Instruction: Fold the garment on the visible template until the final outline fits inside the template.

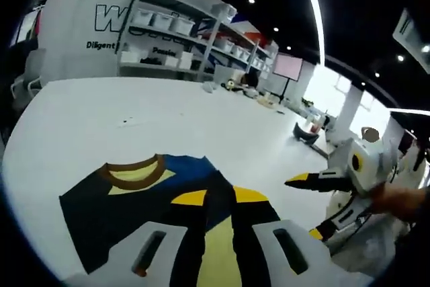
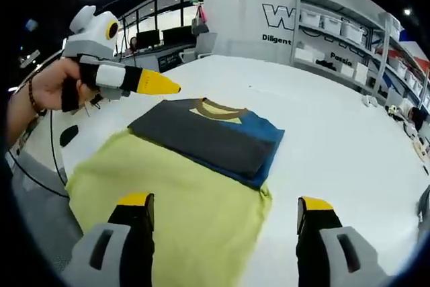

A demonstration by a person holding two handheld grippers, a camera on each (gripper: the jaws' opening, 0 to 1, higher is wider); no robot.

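Note:
The folded garment [image 2: 215, 136], dark grey and blue with a brown collar over yellow, lies on the far part of a yellow template sheet [image 2: 188, 220] on the white table [image 2: 336, 139]. My right gripper [image 2: 225, 203] hovers wide open over the sheet's near edge, holding nothing. To the upper left, a hand [image 2: 50, 85] holds my left gripper [image 2: 161, 85] in the air, pointing at the garment's left corner. In the left gripper view the garment [image 1: 134, 199] lies just beyond my left gripper [image 1: 221, 196], whose jaws stand a narrow gap apart. The open right gripper [image 1: 308, 206] enters from the right.
Shelves with white bins [image 2: 342, 31] stand against the far wall beyond the table [image 1: 168, 112]. A black cable [image 2: 40, 166] hangs off the table's left edge. Desks and screens [image 1: 289, 65] fill the room behind.

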